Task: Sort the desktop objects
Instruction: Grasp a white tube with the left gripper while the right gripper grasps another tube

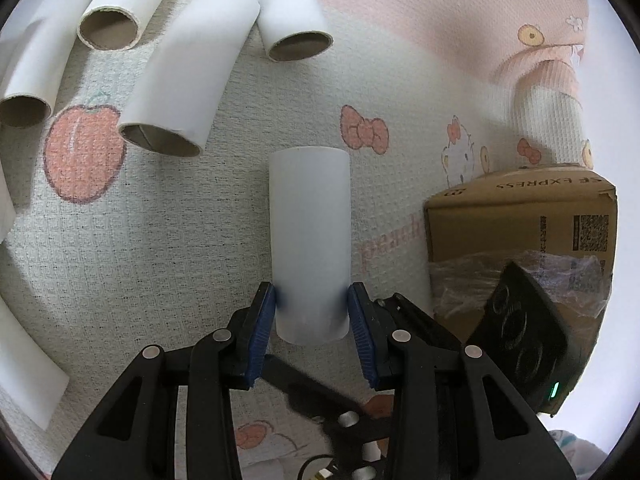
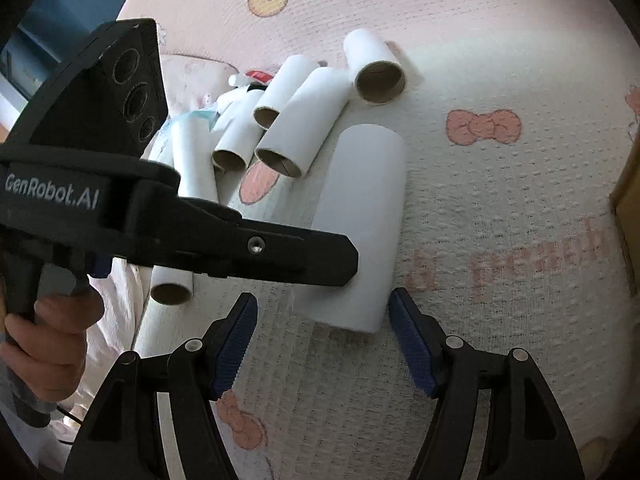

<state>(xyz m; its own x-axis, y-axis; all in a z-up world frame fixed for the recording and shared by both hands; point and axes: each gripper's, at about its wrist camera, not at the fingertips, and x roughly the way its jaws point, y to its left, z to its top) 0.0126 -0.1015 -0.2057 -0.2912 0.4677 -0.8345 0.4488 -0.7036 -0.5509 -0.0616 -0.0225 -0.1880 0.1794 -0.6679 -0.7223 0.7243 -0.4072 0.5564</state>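
Left wrist view: left claw (image 1: 312, 312) is clamped on a white tube (image 1: 309, 236) lying on the peach-print cloth (image 1: 160, 240); more tubes (image 1: 176, 80) at 11, cardboard box (image 1: 520, 220) at 3.

Right wrist view: right claw (image 2: 323, 340) spread apart, nothing gripped, tube (image 2: 360, 216) just ahead at 12.

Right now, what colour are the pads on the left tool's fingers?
Dark blue pads, ribbed, on black fingers; clearest in the left wrist view.

"GenRobot.AI" on the left claw (image 2: 352, 276); "EXPRESS" on the cardboard box (image 1: 520, 216).
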